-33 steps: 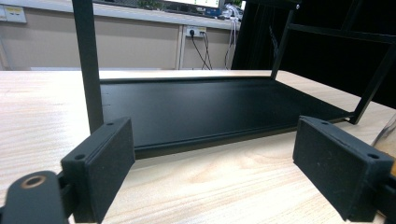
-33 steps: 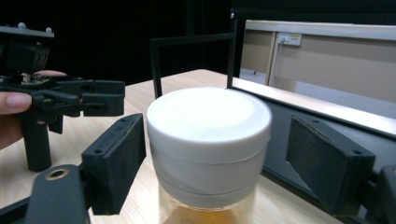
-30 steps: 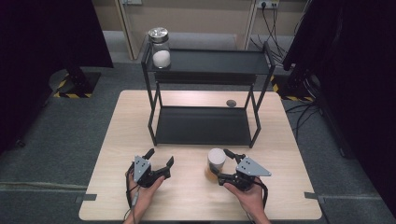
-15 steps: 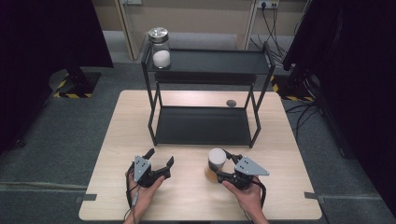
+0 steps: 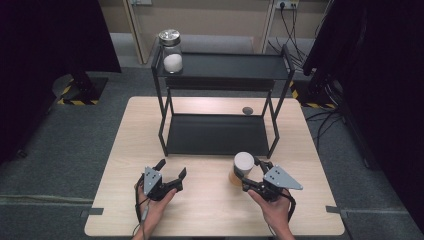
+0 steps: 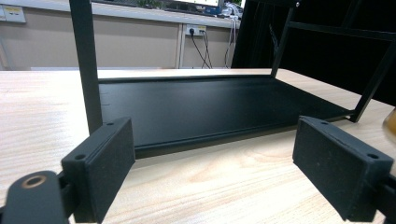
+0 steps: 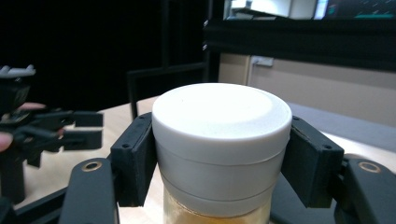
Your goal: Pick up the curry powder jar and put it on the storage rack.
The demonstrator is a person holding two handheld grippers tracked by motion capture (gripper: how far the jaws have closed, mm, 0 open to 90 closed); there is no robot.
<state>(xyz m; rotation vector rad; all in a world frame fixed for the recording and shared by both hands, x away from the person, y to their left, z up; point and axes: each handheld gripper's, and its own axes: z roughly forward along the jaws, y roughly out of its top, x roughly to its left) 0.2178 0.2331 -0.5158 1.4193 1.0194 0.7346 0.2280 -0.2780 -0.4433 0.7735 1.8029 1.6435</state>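
Right gripper [image 5: 251, 172] had just clamped onto white-lidded jar [image 5: 243, 167], left gripper [image 5: 172, 179] gaped idle; probable next: lift toward rack [image 5: 220, 65] at twelve o'clock.

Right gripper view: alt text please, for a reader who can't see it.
The right gripper has its two black jaws shut on the white lid of a jar with amber contents. The left gripper sits farther off at the left, over the wooden table.
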